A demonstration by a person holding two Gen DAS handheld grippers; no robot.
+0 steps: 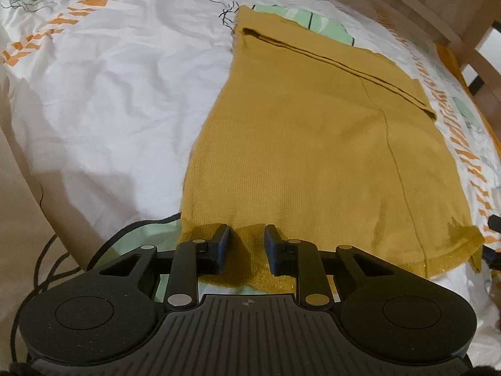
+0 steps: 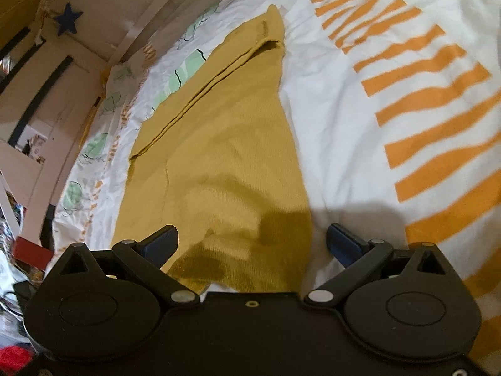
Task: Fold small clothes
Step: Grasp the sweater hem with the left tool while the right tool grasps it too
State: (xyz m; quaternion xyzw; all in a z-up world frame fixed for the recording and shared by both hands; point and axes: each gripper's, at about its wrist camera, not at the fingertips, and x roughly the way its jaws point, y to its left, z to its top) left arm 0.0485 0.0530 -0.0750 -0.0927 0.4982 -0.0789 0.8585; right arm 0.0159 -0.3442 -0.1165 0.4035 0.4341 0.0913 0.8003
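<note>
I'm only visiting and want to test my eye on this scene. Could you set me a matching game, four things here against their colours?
Things:
1 knitted garment
2 star
3 stripes on the bedcover
4 leaf prints

Colours:
a green
b mustard yellow
c dark blue
d orange

Pairs: 1-b, 2-c, 3-d, 4-a

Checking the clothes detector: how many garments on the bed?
1. A mustard knit garment lies flat on the patterned duvet, its near hem at both tools. Others could be outside view.
</note>
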